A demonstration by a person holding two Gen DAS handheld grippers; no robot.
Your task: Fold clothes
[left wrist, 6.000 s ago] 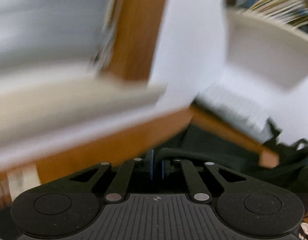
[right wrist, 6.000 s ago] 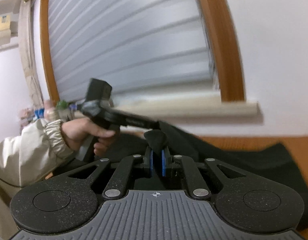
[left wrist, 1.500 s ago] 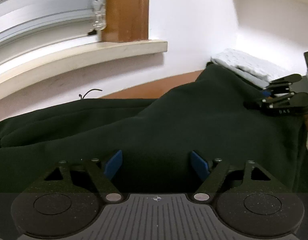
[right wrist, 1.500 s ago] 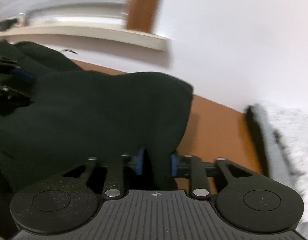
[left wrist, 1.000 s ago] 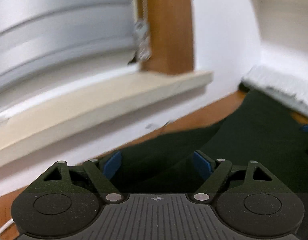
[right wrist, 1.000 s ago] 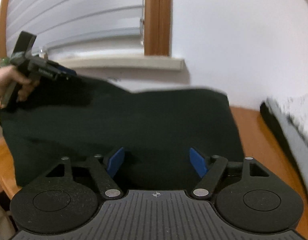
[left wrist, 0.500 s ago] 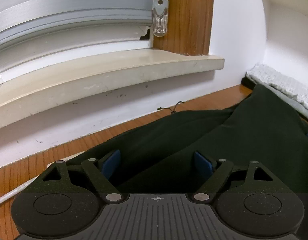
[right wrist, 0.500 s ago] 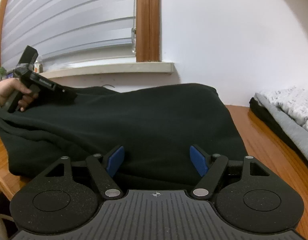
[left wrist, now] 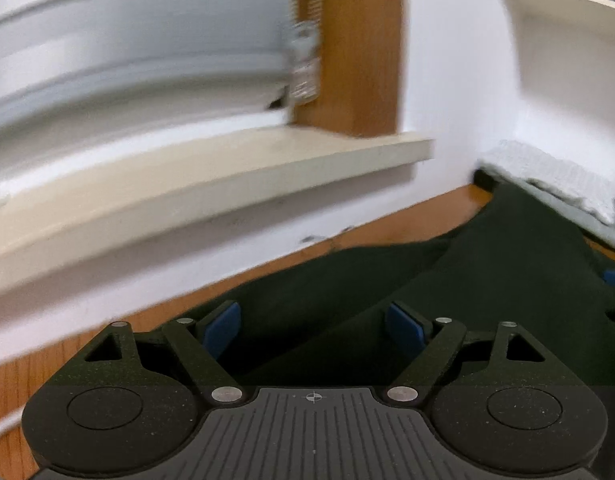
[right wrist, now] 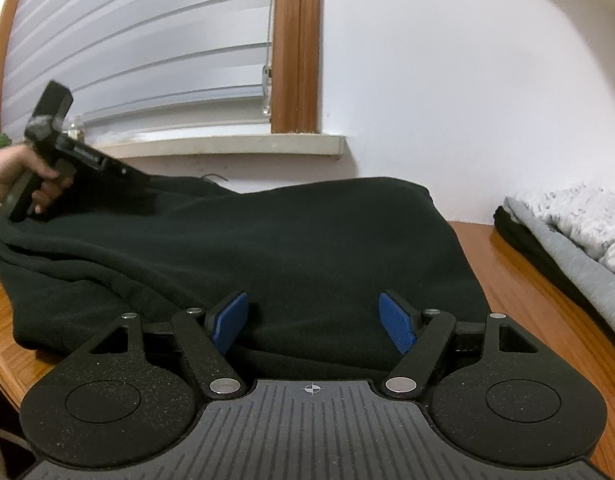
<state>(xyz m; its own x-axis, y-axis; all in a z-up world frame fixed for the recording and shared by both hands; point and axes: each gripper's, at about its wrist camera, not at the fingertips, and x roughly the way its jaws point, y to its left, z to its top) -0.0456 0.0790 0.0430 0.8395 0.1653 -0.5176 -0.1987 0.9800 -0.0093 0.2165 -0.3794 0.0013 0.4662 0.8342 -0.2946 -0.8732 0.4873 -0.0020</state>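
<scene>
Here the dark garment (right wrist: 291, 240) serves as landmark, lying folded over itself in a thick, uneven slab on the wooden tabletop (right wrist: 519, 280); at its left end a person's hand (right wrist: 15, 176) holds the left hand-held gripper (left wrist: 313, 326) low over the cloth, blue pads apart and pressing on nothing; at its near edge the right hand-held gripper (right wrist: 313, 326) sits with its pads likewise spread, cloth lying between them but unclamped; to the garment's right, well apart from it, a grey and black folded pile (right wrist: 567, 236) rests by the wall; in my judgement one fold is laid, and a further fold or smoothing, then stacking, is left.
</scene>
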